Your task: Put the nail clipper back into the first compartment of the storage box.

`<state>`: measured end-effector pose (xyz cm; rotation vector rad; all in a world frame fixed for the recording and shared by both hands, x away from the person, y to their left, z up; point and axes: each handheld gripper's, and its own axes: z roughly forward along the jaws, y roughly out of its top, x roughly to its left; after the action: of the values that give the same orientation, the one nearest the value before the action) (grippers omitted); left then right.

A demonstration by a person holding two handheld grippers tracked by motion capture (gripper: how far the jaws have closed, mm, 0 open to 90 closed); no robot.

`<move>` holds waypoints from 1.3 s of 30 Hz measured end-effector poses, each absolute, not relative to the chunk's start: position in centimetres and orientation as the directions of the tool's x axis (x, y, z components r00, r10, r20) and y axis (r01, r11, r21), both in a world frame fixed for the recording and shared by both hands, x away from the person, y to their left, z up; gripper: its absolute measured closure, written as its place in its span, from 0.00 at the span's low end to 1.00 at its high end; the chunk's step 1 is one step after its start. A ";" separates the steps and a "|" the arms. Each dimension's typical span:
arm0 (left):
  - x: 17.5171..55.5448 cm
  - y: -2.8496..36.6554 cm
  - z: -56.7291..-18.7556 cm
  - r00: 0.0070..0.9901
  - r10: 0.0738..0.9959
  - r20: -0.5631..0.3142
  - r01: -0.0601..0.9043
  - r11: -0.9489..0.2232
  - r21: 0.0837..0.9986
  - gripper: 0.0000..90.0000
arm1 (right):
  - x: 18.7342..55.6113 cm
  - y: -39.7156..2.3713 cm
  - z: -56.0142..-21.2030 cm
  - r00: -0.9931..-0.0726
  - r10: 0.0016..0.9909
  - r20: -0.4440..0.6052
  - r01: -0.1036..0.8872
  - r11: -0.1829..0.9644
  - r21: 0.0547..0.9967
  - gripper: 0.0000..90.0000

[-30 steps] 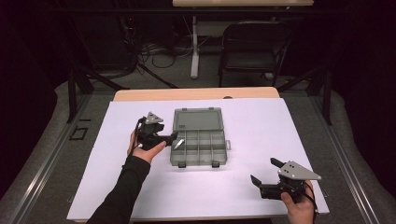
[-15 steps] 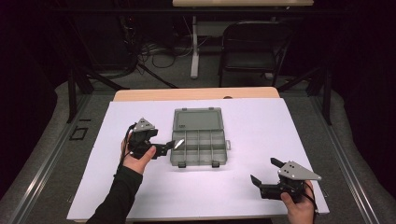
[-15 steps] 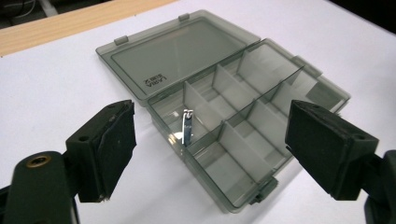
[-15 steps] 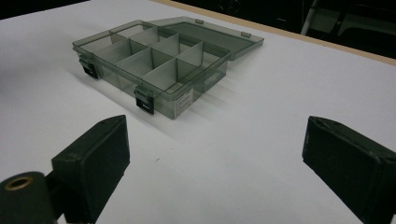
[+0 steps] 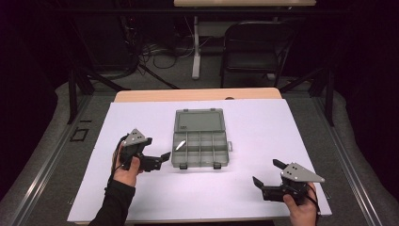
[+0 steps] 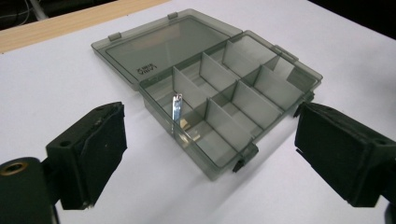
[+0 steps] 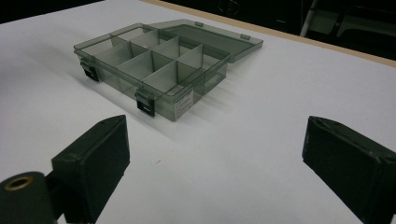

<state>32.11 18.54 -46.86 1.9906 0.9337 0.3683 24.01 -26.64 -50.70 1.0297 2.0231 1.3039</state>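
Observation:
A smoky clear organizer box lies open mid-table, its lid flat toward the far side and dividers forming several compartments. A small shiny metal strip stands against a divider in the box's front left compartment. My left gripper is open just left of the box's front corner, pointing at it, with nothing between its pads. My right gripper is open near the front right of the table, well short of the box, and its jaws hold nothing.
White paper covers the table, and a strip of bare wood shows at the far edge. Beyond the table stand a black chair and cables on the floor.
My left gripper has drawn back from the box's left side, toward the near left. The metal strip stays in the box. The right gripper has not moved.

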 end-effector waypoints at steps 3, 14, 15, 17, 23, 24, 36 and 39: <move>31.3 18.7 -47.1 0.673 0.737 -0.069 0.454 -0.337 0.825 0.08 | 24.0 -26.6 -50.7 -0.580 0.814 -0.028 0.314 0.254 0.915 0.08; 28.9 20.0 -48.6 0.671 0.737 -0.085 0.459 -0.322 0.828 0.06 | 24.0 -26.7 -50.8 -0.578 0.816 -0.033 0.309 0.255 0.916 0.08; 28.8 20.1 -48.7 0.672 0.736 -0.086 0.460 -0.323 0.827 0.06 | 24.1 -26.6 -50.8 -0.579 0.815 -0.033 0.308 0.256 0.916 0.08; 28.5 20.4 -49.0 0.672 0.736 -0.083 0.458 -0.325 0.827 0.06 | 24.0 -26.6 -50.8 -0.581 0.813 -0.032 0.314 0.261 0.913 0.08; 27.8 20.9 -49.6 0.678 0.729 -0.095 0.456 -0.316 0.832 0.06 | 24.0 -26.6 -50.9 -0.582 0.812 -0.032 0.319 0.265 0.910 0.07; 27.7 20.9 -49.6 0.678 0.729 -0.095 0.454 -0.313 0.834 0.06 | 24.1 -26.5 -50.9 -0.583 0.812 -0.033 0.313 0.262 0.913 0.07; 27.7 21.3 -50.4 0.672 0.734 -0.100 0.453 -0.301 0.839 0.07 | 24.2 -26.5 -51.2 -0.585 0.811 -0.028 0.330 0.269 0.905 0.07; 27.7 21.4 -50.6 0.668 0.738 -0.097 0.450 -0.297 0.842 0.06 | 24.3 -26.5 -51.2 -0.586 0.810 -0.030 0.330 0.272 0.904 0.07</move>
<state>27.74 21.41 -50.60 1.9454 0.9260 0.3858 24.25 -26.51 -51.21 1.0242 2.0531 1.2791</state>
